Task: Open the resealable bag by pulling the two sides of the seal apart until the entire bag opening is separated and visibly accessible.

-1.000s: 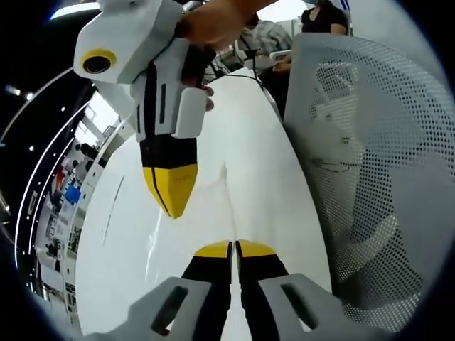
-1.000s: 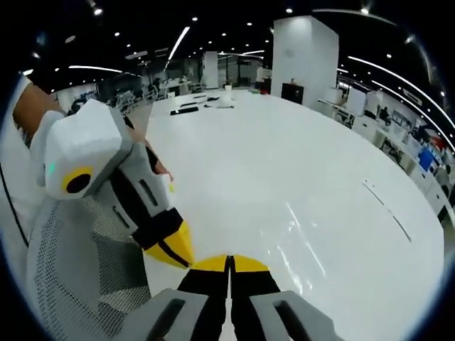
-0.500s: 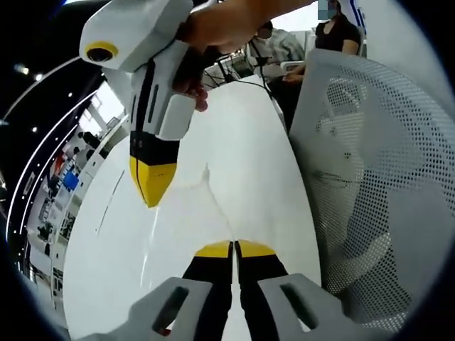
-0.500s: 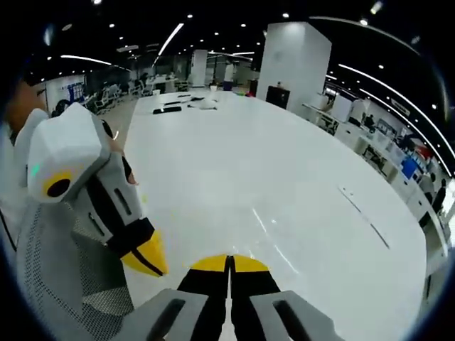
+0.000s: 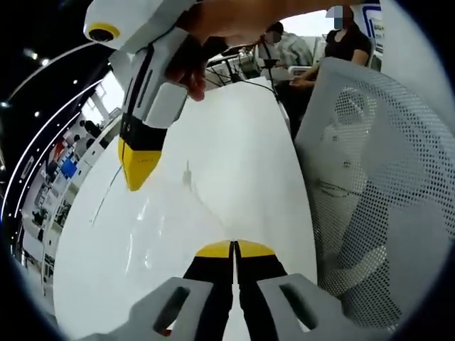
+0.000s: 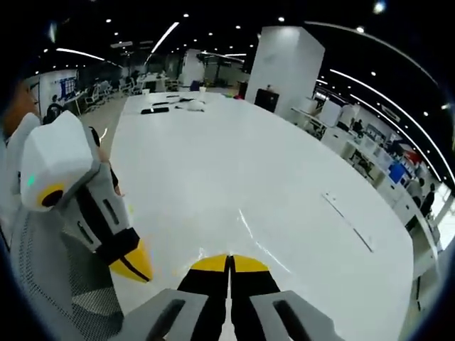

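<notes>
1. My left gripper (image 5: 232,249): jaws pressed together, yellow tips meeting at the bottom of the left gripper view. A crease of clear film runs right up to the tips, so it looks pinched between them

2. My right gripper (image 6: 229,261): jaws closed tip to tip in its own view. Faint glinting lines of film lie just ahead of the tips, but I cannot make out there whether film is caught between them. In the left gripper view it comes in from the upper left, held in my hand (image 5: 213,28), with its yellow tip pointing down at the film

3. Resealable bag (image 5: 178,206): transparent and hard to trace. In the left gripper view it spans from my left tips up and leftward to the right gripper's tip, with a small raised peak between the two. The right gripper view gives only thin bright streaks of it ahead of the jaws

4. White table (image 6: 213,156): beneath both grippers. The right gripper view shows its long run ahead, with small dark items (image 6: 170,106) at the far end

5. Mesh chair (image 5: 377,177): white and perforated, just right of my left gripper. In the right gripper view it sits behind the left gripper, at lower left

6. Seated people (image 5: 284,46): beyond the table's end, left gripper view

7. White column (image 6: 284,67) and office desks (image 6: 355,142): well ahead, right gripper view
</notes>
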Available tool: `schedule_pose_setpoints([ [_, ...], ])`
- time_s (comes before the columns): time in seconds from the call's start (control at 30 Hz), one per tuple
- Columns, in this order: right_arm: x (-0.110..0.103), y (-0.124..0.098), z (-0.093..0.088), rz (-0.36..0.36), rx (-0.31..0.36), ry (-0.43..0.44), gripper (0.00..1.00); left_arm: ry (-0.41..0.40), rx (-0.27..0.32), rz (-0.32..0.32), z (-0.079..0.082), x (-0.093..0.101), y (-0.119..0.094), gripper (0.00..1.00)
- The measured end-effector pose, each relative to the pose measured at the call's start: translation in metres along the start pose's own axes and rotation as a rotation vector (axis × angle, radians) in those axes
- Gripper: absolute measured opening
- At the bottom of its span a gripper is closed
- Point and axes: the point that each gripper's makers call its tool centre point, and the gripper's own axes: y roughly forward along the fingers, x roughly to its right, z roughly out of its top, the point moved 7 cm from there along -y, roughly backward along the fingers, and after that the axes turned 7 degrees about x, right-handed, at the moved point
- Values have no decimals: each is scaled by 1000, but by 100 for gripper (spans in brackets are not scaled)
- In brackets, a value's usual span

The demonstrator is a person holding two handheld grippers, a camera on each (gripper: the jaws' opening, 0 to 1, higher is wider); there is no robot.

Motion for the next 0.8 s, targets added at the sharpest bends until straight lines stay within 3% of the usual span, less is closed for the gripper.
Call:
schedule_pose_setpoints([
  [0.2,5,-3,7,-22,23,-18,0,-2,5,21,5,-9,-1,0],
  [0.33,12,-7,12,-43,46,-14,0,-93,52,56,12,-21,-4,0],
  [0.8,11,-5,6,-44,51,-24,0,-93,64,97,18,-29,-7,0],
])
